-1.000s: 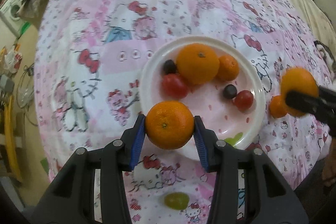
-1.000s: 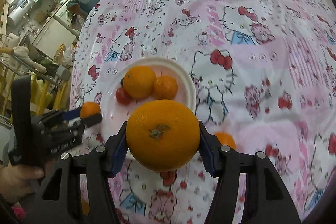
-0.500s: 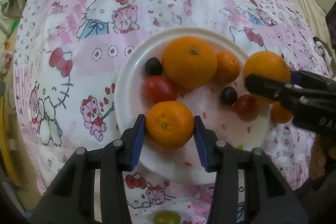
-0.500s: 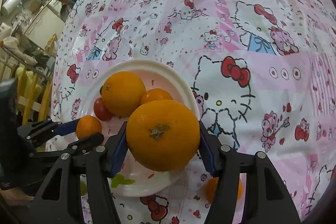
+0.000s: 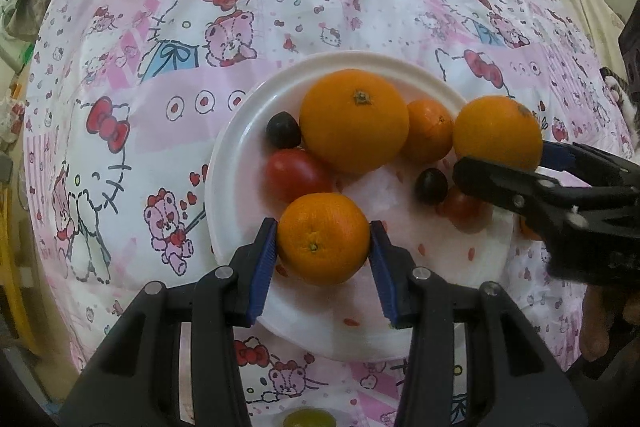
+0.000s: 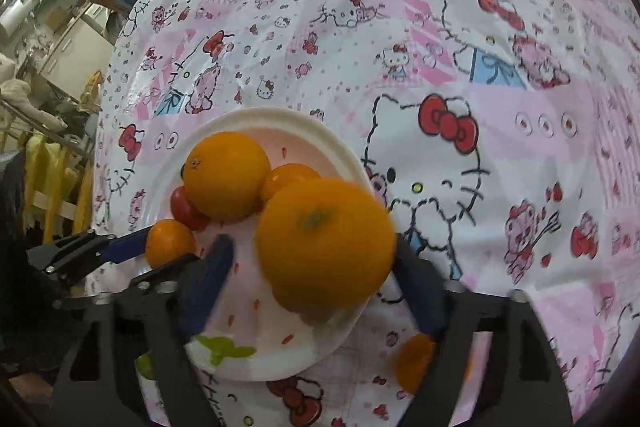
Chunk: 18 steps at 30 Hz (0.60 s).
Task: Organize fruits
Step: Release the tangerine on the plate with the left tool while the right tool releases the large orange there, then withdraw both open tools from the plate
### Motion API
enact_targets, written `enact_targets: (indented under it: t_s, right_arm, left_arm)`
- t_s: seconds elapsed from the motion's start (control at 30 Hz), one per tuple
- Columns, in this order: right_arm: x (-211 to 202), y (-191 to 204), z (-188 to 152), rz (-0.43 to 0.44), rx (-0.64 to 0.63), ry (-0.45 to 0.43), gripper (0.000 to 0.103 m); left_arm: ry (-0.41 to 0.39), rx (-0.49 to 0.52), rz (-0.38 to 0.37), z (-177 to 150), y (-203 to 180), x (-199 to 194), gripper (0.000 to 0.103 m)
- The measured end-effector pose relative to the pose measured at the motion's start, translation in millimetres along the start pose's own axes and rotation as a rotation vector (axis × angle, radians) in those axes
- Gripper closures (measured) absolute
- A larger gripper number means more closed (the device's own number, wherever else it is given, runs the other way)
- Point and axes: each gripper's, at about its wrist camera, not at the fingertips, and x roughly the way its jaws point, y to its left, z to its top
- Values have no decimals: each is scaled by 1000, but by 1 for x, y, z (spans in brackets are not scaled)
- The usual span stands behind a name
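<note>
While the left gripper (image 5: 323, 254) clamps a small orange (image 5: 323, 238) over the plate's (image 5: 224, 187) near side, the right gripper's (image 6: 316, 269) jaws have just spread, freeing the big orange (image 6: 325, 242) at the plate's right rim.

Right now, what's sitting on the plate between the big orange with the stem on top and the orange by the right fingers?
A small orange sits between the big orange and the right-hand orange; the left wrist view shows it.
</note>
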Motion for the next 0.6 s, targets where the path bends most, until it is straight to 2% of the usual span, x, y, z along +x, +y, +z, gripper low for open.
enact_targets:
  t_s: [0.23, 0.33, 0.37, 0.4, 0.47, 0.5, 0.6]
  right_arm:
    - [-9, 0, -2, 5, -3, -16, 17]
    - [-15, -3, -2, 8, 4, -32, 13]
    - [-17, -4, -3, 5, 4, -36, 11]
    - [-18, -4, -3, 4, 4, -39, 10]
    - [-21, -7, -3, 14, 5, -41, 9]
    - [-21, -8, -3, 17, 9, -41, 9]
    - [-24, -13, -3, 24, 27, -48, 9]
  left_arm:
    - [21, -17, 4, 0, -2, 6, 62]
    - [21, -24, 0, 1, -3, 6, 61]
    - [13, -25, -5, 1, -3, 5, 54]
    - [3, -24, -5, 1, -3, 3, 41]
    - [-32, -20, 6, 1, -4, -4, 27]
    - [-50, -19, 11, 1, -4, -7, 23]
    - [-79, -27, -3, 4, -4, -14, 22]
